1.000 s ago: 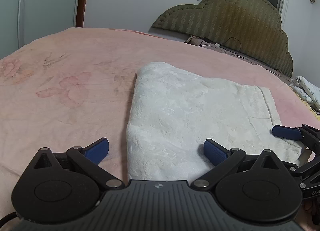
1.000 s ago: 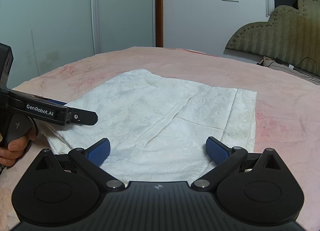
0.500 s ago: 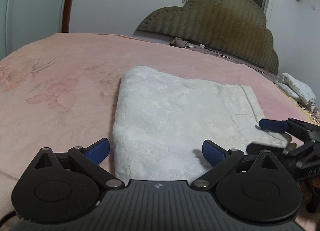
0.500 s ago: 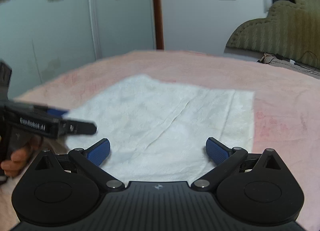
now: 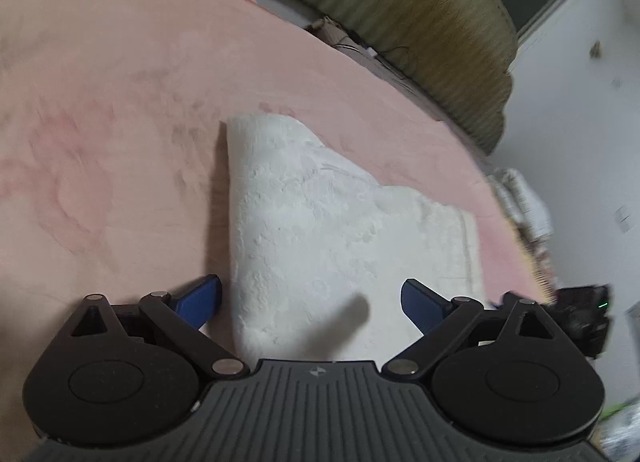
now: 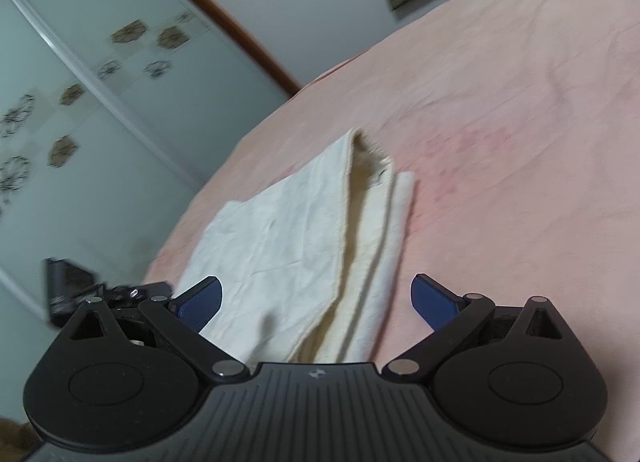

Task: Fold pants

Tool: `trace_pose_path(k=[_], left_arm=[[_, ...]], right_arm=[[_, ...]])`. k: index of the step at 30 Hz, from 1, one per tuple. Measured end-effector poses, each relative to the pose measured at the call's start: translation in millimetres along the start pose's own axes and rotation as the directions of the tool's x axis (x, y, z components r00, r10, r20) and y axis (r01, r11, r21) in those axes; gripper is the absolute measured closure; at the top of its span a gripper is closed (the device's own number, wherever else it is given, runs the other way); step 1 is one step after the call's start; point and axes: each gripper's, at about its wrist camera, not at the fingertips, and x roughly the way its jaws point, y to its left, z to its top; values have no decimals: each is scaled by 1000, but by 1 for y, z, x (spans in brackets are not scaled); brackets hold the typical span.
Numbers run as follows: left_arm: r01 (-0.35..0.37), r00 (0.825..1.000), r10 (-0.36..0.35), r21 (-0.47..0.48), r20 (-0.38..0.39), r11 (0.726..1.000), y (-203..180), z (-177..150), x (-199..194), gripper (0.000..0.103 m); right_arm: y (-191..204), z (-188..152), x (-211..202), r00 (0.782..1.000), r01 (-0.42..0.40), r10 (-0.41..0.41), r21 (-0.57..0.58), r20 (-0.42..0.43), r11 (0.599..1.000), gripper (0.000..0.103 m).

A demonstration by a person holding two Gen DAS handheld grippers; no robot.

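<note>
My left gripper [image 5: 310,296] gapes wide, empty, over the near edge of the folded white pants [image 5: 320,229]. My right gripper [image 6: 316,298] likewise spread, gripping nothing, above their layered hem. Pants lie flat on the pink bedspread [image 5: 100,141].

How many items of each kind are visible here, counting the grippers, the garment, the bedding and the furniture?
Grippers: 2, left gripper and right gripper, both open and empty
Folded white pants: 1
Pink bedspread: 1
Green headboard: 1
Sliding wardrobe door: 1
Total: 6
</note>
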Motion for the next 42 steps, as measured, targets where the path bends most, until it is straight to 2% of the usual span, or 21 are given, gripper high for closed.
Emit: trace_pose_path(k=[2, 6, 8, 10, 11, 12, 13, 14, 15, 17, 20, 25, 28, 32, 35, 36, 37, 38, 39, 40, 42], left_arm=[[62, 998, -63, -31, -21, 998, 7, 5, 4, 6], [172, 984, -175, -98, -23, 980, 15, 10, 20, 3], [177, 983, -179, -73, -23, 981, 10, 12, 28, 3], [166, 986, -167, -32, -25, 986, 3, 9, 33, 6], [155, 988, -156, -8, -24, 988, 0, 7, 34, 15], [133, 991, -133, 17, -22, 991, -3, 5, 34, 24], [102, 995, -102, 37, -20, 994, -4, 3, 34, 46], [56, 998, -55, 53, -14, 997, -5, 1, 33, 62], [43, 999, -42, 58, -8, 997, -4, 0, 32, 65], [38, 999, -40, 70, 17, 997, -6, -3, 27, 79], [-9, 997, -3, 166, 73, 986, -24, -8, 17, 87], [-68, 984, 19, 275, 179, 959, -45, -2, -3, 89], [-137, 963, 55, 305, 263, 942, -49, 19, -11, 89], [-218, 940, 114, 308, 323, 926, -44, 56, -10, 86], [-264, 937, 191, 234, 292, 936, -27, 81, 5, 79], [-277, 939, 220, 200, 263, 940, -19, 85, 13, 75], [-298, 939, 257, 170, 228, 939, -12, 88, 22, 65], [-326, 935, 295, 150, 196, 933, -4, 90, 30, 63], [-362, 925, 335, 148, 180, 920, -2, 87, 36, 62], [-394, 912, 364, 156, 188, 906, -2, 83, 38, 53], [-436, 890, 393, 180, 231, 882, -5, 77, 32, 48]], right_arm=[[0, 3, 10, 998, -52, 52, -1, -40, 999, 1], [7, 12, 35, 993, -75, 69, -62, -92, 995, 1], [8, 15, 43, 992, -90, 84, -65, -91, 994, 1], [9, 15, 46, 994, -70, 64, -70, -83, 995, 10], [6, 15, 46, 996, -46, 41, -62, -76, 997, 28], [1, 14, 46, 997, -20, 17, -45, -70, 999, 56], [-4, 11, 44, 998, -22, 20, -26, -63, 999, 64], [-5, 7, 43, 998, -31, 31, -16, -55, 999, 67], [-3, 4, 42, 998, -24, 23, -23, -50, 999, 70], [7, 3, 41, 999, -4, 2, -66, -34, 998, 72], [26, 8, 36, 1000, -22, 23, -131, 2, 991, 77], [56, 30, 42, 999, -20, 32, -279, 39, 960, 77], [63, 51, 61, 997, -37, 58, -317, 57, 948, 77], [63, 83, 101, 994, -32, 64, -339, 84, 940, 78], [50, 98, 138, 998, -2, 20, -283, 62, 959, 77], [45, 100, 151, 999, 26, -17, -260, 39, 965, 76], [40, 100, 163, 997, 72, -72, -233, 8, 970, 74], [34, 98, 171, 990, 132, -140, -209, -20, 969, 68], [31, 94, 175, 981, 184, -194, -195, -32, 963, 58], [29, 90, 173, 981, 186, -194, -190, -23, 964, 56], [32, 85, 161, 982, 186, -189, -197, 5, 963, 56]])
